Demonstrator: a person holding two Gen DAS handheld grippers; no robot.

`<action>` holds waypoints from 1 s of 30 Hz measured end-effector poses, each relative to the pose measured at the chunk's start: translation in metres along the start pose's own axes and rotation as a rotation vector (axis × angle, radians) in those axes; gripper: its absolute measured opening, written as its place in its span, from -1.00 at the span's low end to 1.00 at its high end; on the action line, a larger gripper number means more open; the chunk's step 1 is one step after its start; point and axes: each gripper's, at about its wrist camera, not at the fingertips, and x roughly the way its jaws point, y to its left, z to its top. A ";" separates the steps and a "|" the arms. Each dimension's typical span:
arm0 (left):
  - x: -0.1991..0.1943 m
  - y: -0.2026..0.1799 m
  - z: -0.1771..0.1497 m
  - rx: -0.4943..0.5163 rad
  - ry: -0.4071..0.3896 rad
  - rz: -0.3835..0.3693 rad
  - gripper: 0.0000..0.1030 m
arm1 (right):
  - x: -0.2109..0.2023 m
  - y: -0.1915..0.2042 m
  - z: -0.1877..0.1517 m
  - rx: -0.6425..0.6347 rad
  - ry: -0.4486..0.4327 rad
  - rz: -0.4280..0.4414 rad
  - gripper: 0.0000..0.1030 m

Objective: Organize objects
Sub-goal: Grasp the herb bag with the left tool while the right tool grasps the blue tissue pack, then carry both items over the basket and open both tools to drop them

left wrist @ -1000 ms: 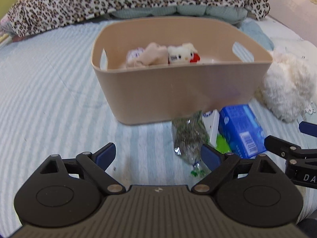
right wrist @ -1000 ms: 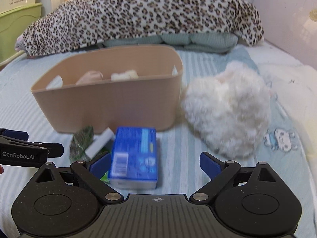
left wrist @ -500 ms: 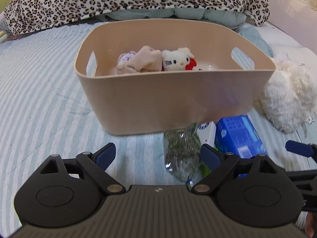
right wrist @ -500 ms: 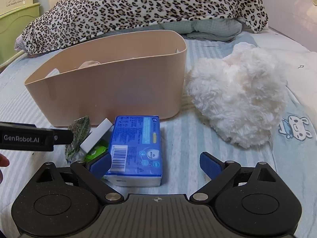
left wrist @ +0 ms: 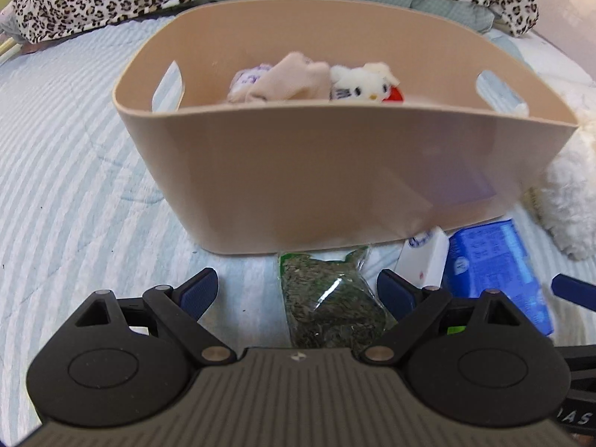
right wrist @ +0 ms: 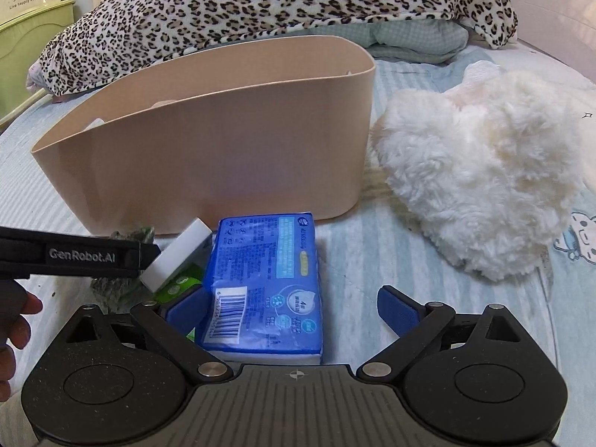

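A beige basket (left wrist: 335, 171) stands on the striped bed and holds small plush toys (left wrist: 357, 83); it also shows in the right wrist view (right wrist: 208, 141). In front of it lie a clear bag of green dried leaves (left wrist: 327, 301), a white box (left wrist: 424, 260) and a blue tissue pack (left wrist: 495, 279). My left gripper (left wrist: 298, 290) is open, with the leaf bag between its fingers. My right gripper (right wrist: 294, 309) is open around the blue tissue pack (right wrist: 264, 279), which lies between its fingers on the left side. The white box (right wrist: 175, 253) lies left of the pack.
A fluffy white plush (right wrist: 480, 171) lies right of the basket. A leopard-print blanket (right wrist: 279, 3) is heaped at the back of the bed. A green item (right wrist: 178, 279) lies under the white box. The left gripper's finger (right wrist: 74, 257) crosses the right view's left side.
Both grippers have moved forward and down toward the bed. The leaf bag now sits between the left fingers and the tissue pack between the right fingers. Both stay open.
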 end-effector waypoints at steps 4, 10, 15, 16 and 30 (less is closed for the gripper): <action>0.005 0.010 -0.005 -0.014 0.013 -0.010 0.79 | 0.006 0.001 0.000 0.007 0.006 0.005 0.93; -0.001 0.011 -0.010 0.000 0.027 -0.005 0.64 | 0.013 0.005 -0.002 0.004 0.019 -0.005 0.88; -0.010 0.014 -0.012 -0.002 0.030 -0.025 0.14 | 0.009 0.008 -0.005 0.007 0.021 0.019 0.26; -0.012 0.015 -0.012 -0.006 0.033 -0.032 0.10 | 0.007 0.009 -0.005 0.004 0.020 0.024 0.21; -0.047 0.013 -0.025 0.066 -0.049 -0.037 -0.22 | -0.037 -0.005 -0.005 0.043 -0.052 -0.001 0.15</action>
